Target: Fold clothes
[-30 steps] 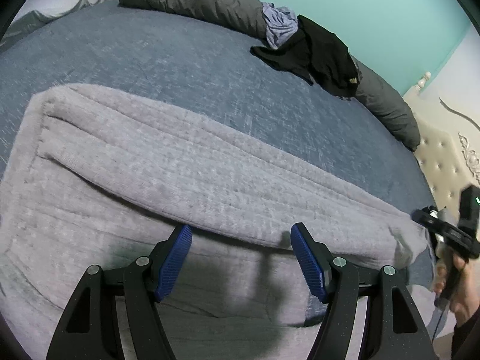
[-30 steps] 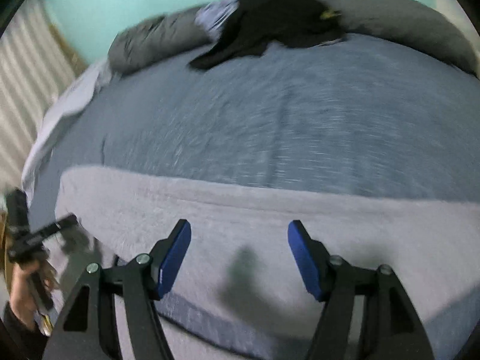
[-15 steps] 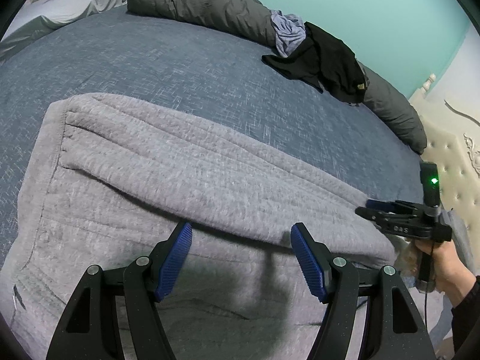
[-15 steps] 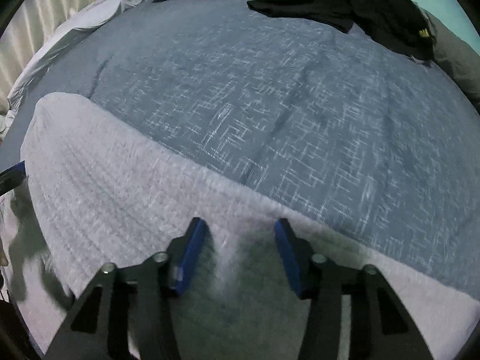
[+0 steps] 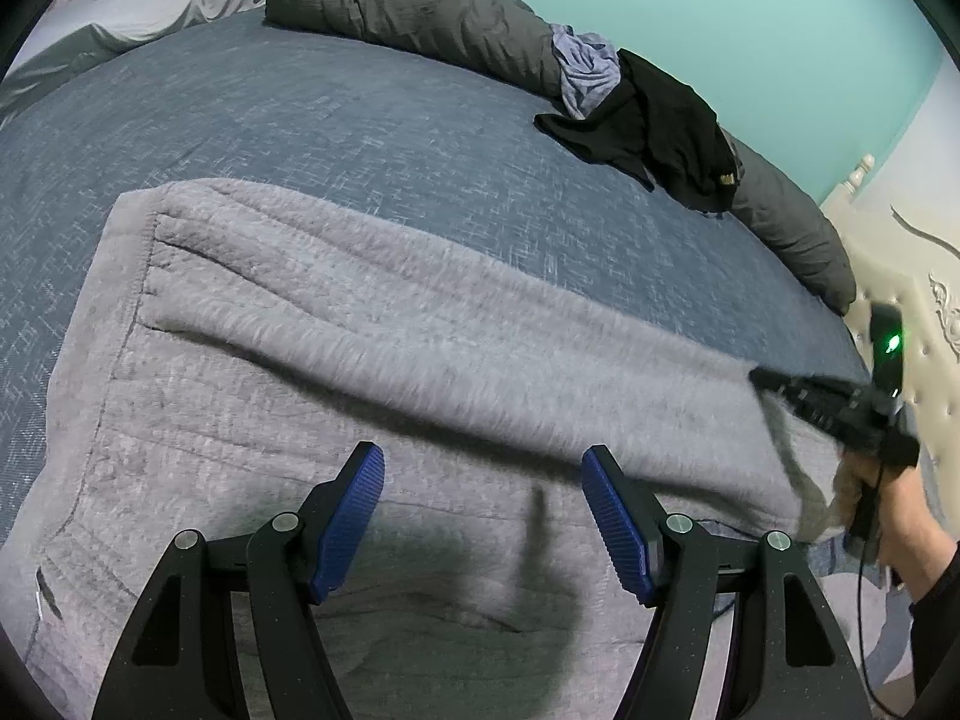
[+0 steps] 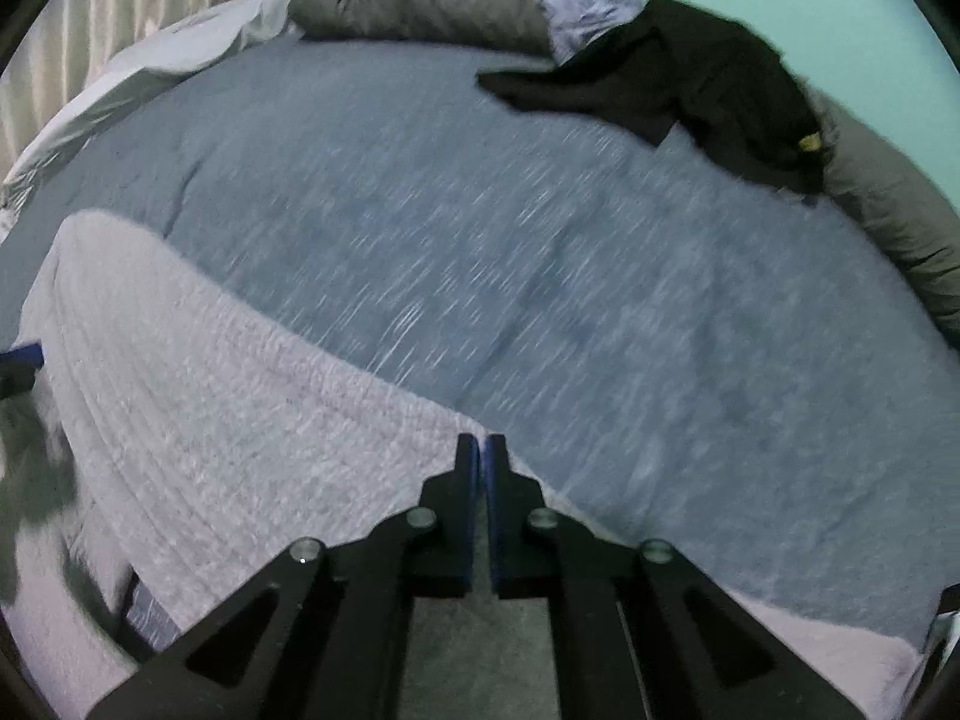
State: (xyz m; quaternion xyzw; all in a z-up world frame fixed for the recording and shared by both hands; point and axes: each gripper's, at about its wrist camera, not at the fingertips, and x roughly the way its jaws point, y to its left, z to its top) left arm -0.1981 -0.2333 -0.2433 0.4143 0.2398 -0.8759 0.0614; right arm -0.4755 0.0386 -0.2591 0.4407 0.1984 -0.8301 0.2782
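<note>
A large fuzzy grey garment (image 5: 360, 330) lies spread over the near part of the blue bed (image 5: 300, 120), with one long fold running across it. My left gripper (image 5: 483, 516) hovers just above its near portion, open, with nothing between the blue pads. My right gripper (image 6: 482, 450) is shut on the garment's (image 6: 210, 408) right-hand edge. In the left wrist view that right gripper (image 5: 762, 375) pinches the cloth's corner, and fabric hangs below it beside the person's hand (image 5: 888, 510).
A black garment (image 5: 660, 126) and a lilac one (image 5: 585, 69) lie at the bed's far side against a rolled dark grey duvet (image 5: 420, 6). A cream tufted headboard (image 5: 900, 276) stands at the right. A pale sheet (image 6: 150, 66) and curtain lie far left.
My right gripper went from open to shut on the grey garment's edge after moving in over it. The left gripper stayed open in place.
</note>
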